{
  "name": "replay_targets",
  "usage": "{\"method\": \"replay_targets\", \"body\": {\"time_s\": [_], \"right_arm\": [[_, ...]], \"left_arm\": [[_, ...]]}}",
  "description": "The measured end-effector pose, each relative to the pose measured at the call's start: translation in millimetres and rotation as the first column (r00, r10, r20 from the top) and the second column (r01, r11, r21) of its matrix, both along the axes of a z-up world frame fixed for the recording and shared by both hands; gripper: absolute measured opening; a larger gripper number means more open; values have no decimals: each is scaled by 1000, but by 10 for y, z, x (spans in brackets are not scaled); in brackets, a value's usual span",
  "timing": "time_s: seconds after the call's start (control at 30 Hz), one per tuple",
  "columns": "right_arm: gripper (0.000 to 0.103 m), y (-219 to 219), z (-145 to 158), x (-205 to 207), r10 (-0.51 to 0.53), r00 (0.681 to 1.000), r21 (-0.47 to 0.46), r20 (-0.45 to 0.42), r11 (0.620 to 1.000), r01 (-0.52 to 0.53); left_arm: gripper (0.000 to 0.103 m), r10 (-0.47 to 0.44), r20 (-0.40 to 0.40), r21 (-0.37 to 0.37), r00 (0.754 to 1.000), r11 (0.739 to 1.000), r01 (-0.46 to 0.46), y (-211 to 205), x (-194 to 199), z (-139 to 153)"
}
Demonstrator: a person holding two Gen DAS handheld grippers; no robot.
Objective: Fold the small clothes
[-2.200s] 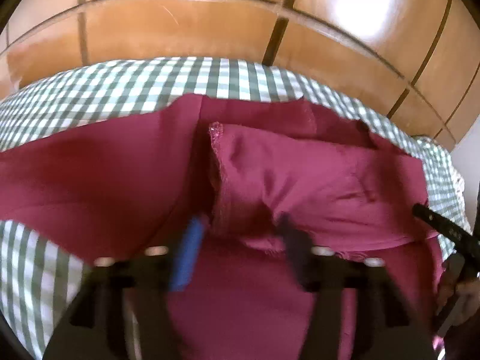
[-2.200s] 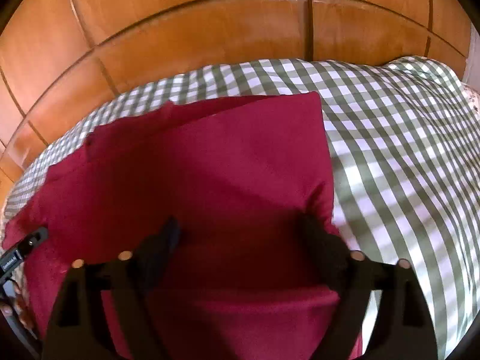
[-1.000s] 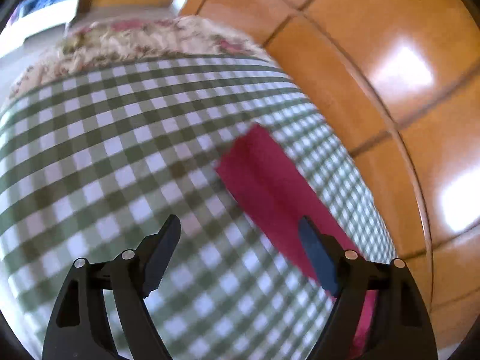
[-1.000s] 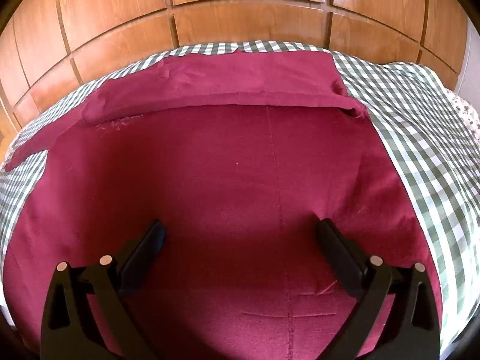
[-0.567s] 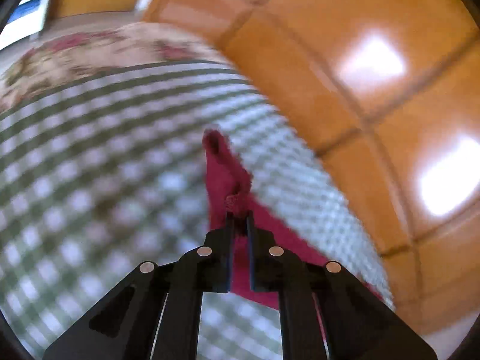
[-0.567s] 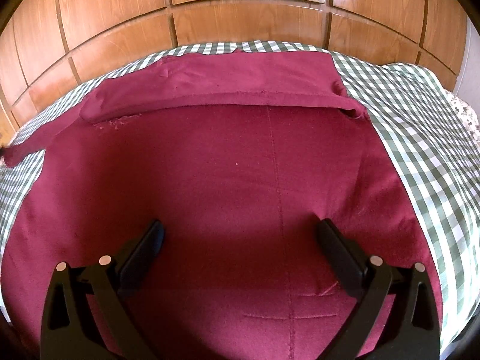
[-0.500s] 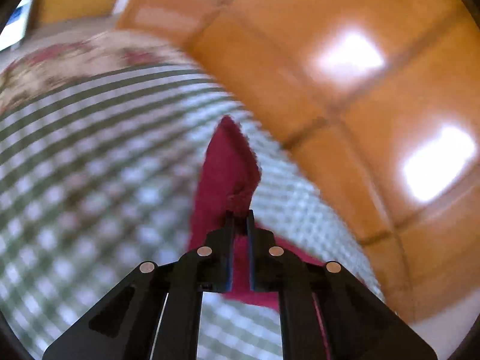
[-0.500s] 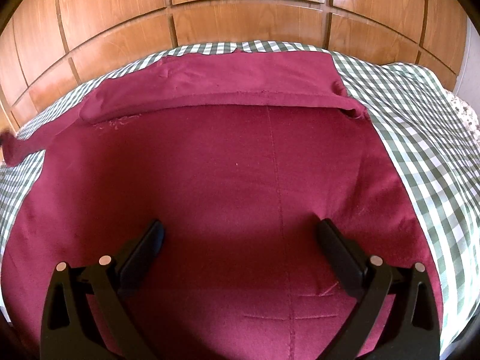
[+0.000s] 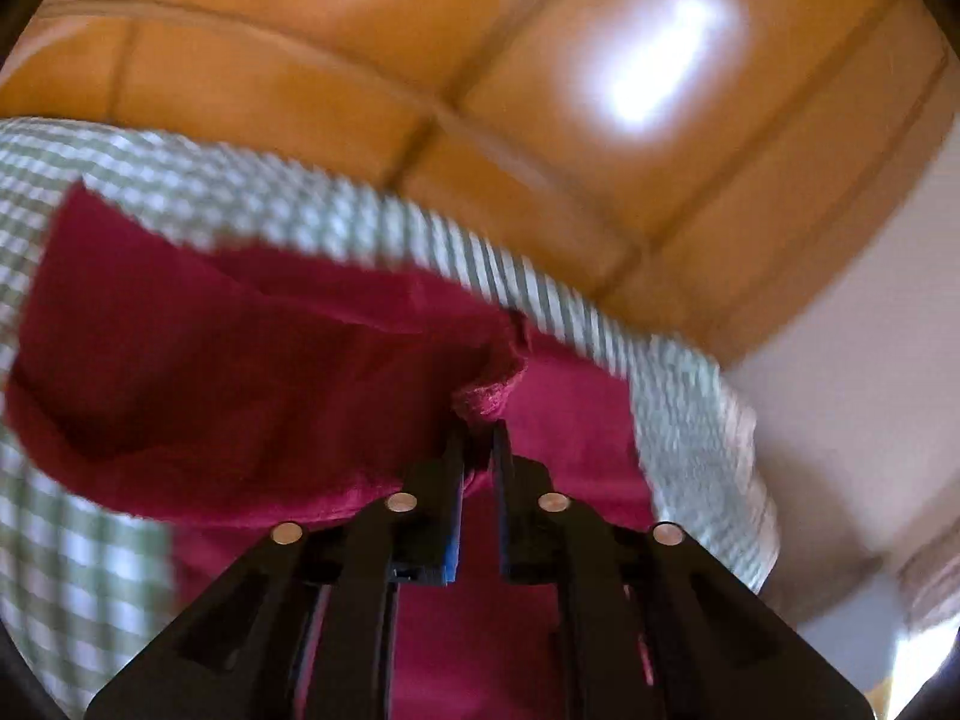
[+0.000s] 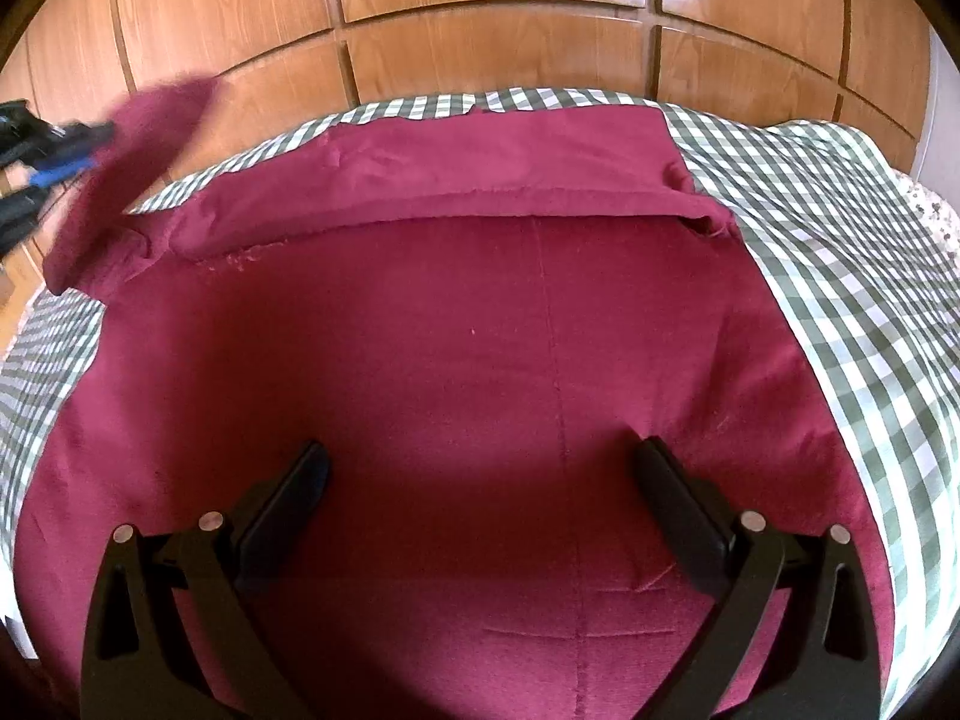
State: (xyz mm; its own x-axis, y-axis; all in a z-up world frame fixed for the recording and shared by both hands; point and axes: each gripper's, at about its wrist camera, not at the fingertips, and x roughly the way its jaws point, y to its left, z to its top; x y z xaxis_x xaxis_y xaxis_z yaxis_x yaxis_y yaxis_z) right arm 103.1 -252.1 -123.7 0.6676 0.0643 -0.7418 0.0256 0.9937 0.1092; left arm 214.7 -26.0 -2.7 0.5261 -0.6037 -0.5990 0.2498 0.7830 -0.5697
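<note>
Spread-fingered right gripper [image 10: 477,480] over maroon garment [image 10: 420,360]

You see a matt, slightly napped maroon cloth garment [image 10: 456,372] on woven green-and-white checked cloth [image 10: 852,228]. Behind, upper frame, glossy varnished wood panels [image 10: 498,54] reflect light. Your gripper fingers [image 10: 684,510] look matt black plastic.

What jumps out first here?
A big dark-red garment spread over a green-checked cloth, before glossy wood panels. The left gripper pinches one end of it up off the cloth; the right gripper stands open on its middle.
</note>
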Motion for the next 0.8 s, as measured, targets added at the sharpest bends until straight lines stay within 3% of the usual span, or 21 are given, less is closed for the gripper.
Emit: {"method": "replay_targets", "body": {"time_s": [0.07, 0.1, 0.2, 0.3, 0.37, 0.47, 0.5, 0.6, 0.7, 0.77, 0.8], "right_arm": [[101, -7, 0, -8, 1, 1000, 8, 5, 1000, -1], [101, -7, -1, -13, 1, 1000, 11, 8, 1000, -1], [101, -8, 5, -7, 2, 1000, 14, 4, 1000, -2], [101, 41, 99, 26, 27, 999, 13, -42, 1000, -26], [98, 36, 258, 63, 52, 998, 156, -39, 987, -45], [94, 208, 437, 239, 103, 994, 266, -22, 959, -94], [86, 297, 461, 317, 124, 992, 278, -23, 954, -112], [77, 691, 432, 706, 174, 983, 248, -57, 956, -155], [74, 905, 193, 1074, 154, 975, 261, -159, 959, -108], [54, 1132, 234, 1193, 148, 980, 133, -134, 983, -131], [24, 1215, 284, 1222, 168, 976, 92, -138, 983, -156]], "left_arm": [[58, -42, -8, 33, 999, 999, 42, -188, -90, -88], [62, -41, 7, 53, 999, 998, 40, -233, -183, -103], [62, -40, 27, 116, 999, 993, 37, -185, -377, -158], [62, 19, 63, 198, 998, 980, -31, 86, -555, -192], [62, 95, 76, 237, 993, 965, -110, 311, -703, -228], [62, 229, 40, 251, 973, 940, -232, 741, -799, -366], [62, 261, 25, 251, 965, 933, -259, 843, -811, -406], [63, 328, -8, 257, 945, 914, -315, 1092, -884, -503], [68, 353, -3, 270, 936, 901, -339, 1230, -952, -513], [69, 358, 6, 278, 934, 896, -345, 1295, -974, -500], [69, 362, 10, 284, 932, 893, -350, 1327, -982, -507]]}}
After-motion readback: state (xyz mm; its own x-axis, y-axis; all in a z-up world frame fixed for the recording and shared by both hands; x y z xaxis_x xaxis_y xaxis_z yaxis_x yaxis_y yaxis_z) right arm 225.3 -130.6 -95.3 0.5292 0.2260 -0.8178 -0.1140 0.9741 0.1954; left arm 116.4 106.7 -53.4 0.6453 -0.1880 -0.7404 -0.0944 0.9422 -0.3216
